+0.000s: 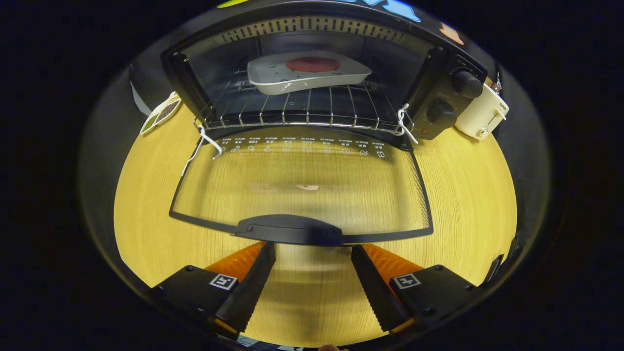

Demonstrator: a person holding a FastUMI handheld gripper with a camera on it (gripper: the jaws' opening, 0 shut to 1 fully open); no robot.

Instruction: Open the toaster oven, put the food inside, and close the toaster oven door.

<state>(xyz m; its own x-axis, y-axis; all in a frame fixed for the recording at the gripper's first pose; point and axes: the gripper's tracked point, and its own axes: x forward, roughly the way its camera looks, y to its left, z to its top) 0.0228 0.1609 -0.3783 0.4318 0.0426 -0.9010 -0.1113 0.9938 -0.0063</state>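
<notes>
The gripper (313, 246) was released, its two fingers spread wide and holding nothing, with bare wooden table (468, 195) between them. Just ahead of the fingertips lay the handle (292, 229) of the glass door (302, 185), which hung fully open, flat over the table and near the fingers. Beyond it stood the toaster oven (312, 78), its cavity open. On the wire rack (302, 109), far from the jaws, sat a white plate (273, 78) carrying a round reddish piece of food (312, 64). The oven's knobs (465, 84) were on its right side, and a white toaster (480, 116) stood just right of those
</notes>
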